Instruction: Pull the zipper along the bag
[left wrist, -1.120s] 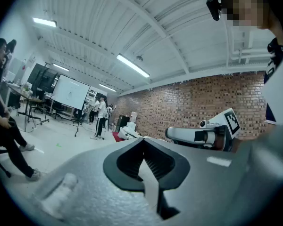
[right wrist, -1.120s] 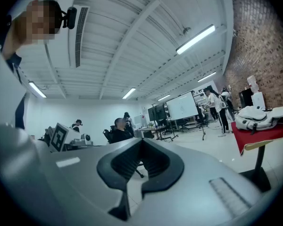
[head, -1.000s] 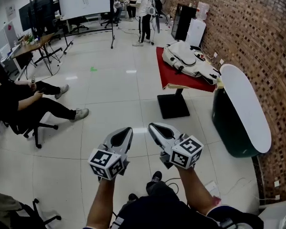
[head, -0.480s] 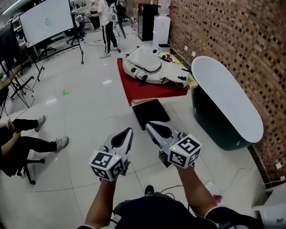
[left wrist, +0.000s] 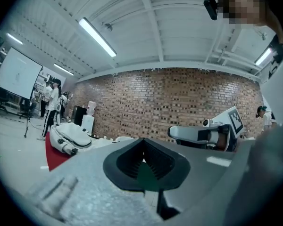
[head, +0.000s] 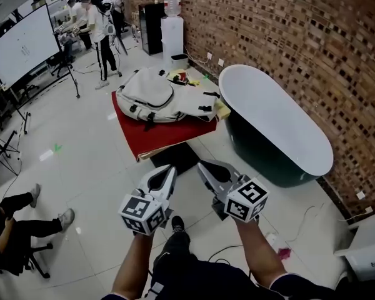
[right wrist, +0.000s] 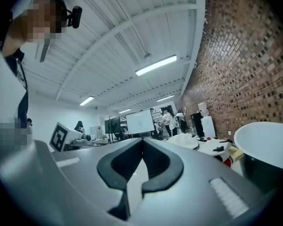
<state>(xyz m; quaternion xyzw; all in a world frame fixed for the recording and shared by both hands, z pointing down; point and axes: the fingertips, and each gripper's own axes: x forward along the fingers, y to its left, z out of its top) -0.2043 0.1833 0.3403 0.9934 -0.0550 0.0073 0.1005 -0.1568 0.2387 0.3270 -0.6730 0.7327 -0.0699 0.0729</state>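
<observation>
Near left, a seated person (head: 15,233) stretches their legs over the floor (head: 94,167), with a whiteboard (head: 22,42) farther back. The left tool (head: 168,172) is clenched on nothing and held in the air above the floor. Beyond it, in the far middle, the bag (head: 151,94) lies flat on a bench (head: 151,139) draped in red cloth, well apart from both tools. Its zipper pull is too small to make out. The right tool (head: 207,167) is likewise clenched and empty. Farther right a bathtub (head: 272,114) sits just beside the bench, against a brick wall (head: 300,36).

As I judge it, the bag is soft and nothing pins it. A tug on the zipper with one tool alone could drag the whole bag over the cloth, or bunch the fabric and jam the slider. A cable (head: 303,216) on the near right floor could catch a foot on the approach.

The floor is pale, glossy tile. The room is a large open workshop, with people (head: 100,30) standing at the far end.
</observation>
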